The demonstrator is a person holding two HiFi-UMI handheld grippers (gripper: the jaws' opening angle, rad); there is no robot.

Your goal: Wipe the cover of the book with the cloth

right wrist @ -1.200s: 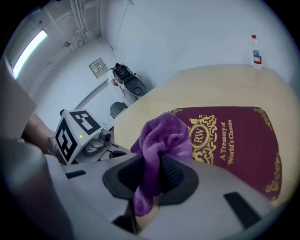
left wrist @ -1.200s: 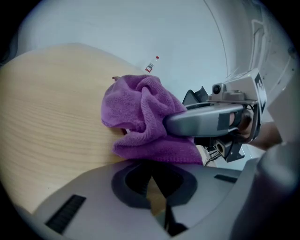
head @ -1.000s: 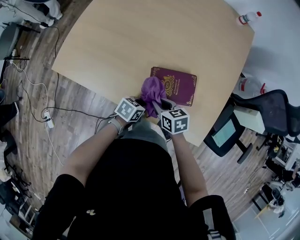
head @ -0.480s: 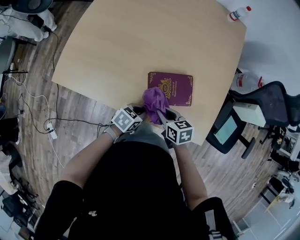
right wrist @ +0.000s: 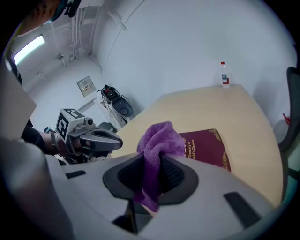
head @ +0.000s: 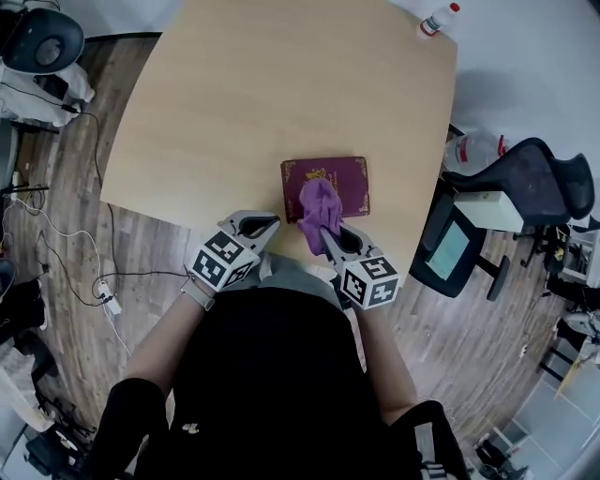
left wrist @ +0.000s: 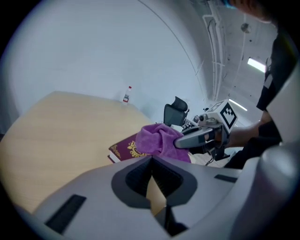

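A maroon book [head: 345, 178] with gold print lies flat near the front edge of the wooden table [head: 234, 94]. My right gripper [head: 328, 230] is shut on a bunched purple cloth [head: 317, 202], which rests on the lower middle of the cover. In the right gripper view the cloth [right wrist: 159, 138] stands up between the jaws, with the book [right wrist: 206, 147] just beyond. My left gripper [head: 265, 223] hovers at the table edge left of the book, jaws together and empty. In the left gripper view the book [left wrist: 123, 149] and cloth [left wrist: 157, 138] lie ahead to the right.
A small bottle [head: 436, 21] stands at the table's far right corner. A dark office chair [head: 525, 183] and a plastic bottle [head: 473, 150] sit right of the table. Cables [head: 56, 225] run over the wooden floor on the left.
My left gripper has drawn away to the left of the cloth. The right gripper has carried the cloth further onto the book's cover.
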